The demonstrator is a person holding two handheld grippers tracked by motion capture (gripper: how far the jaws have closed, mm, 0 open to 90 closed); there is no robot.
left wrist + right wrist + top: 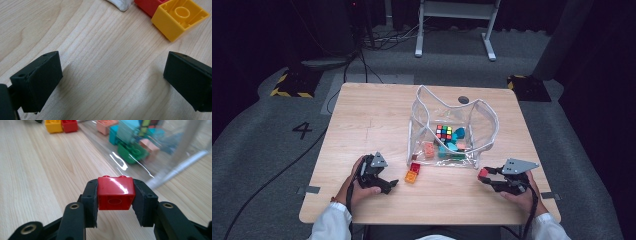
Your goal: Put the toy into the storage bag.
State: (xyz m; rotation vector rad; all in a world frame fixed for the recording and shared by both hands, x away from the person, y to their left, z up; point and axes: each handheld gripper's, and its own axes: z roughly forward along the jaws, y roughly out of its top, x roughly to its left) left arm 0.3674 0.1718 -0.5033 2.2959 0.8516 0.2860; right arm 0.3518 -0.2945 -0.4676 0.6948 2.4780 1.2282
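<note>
Right gripper view: the right gripper (115, 195) clamps a red brick (115, 193) between its jaws, just above the wooden table (30, 182) and beside the clear plastic bag (175, 157) of toys. In the high view, the left gripper (388, 184), jaws spread wide and holding nothing, rests on the table near an orange brick (411, 176) touching a second red brick (415, 167).

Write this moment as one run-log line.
left hand-held gripper: open, empty | right hand-held gripper: shut on red brick | yellow brick: on table | clear bag: holds toys
</note>
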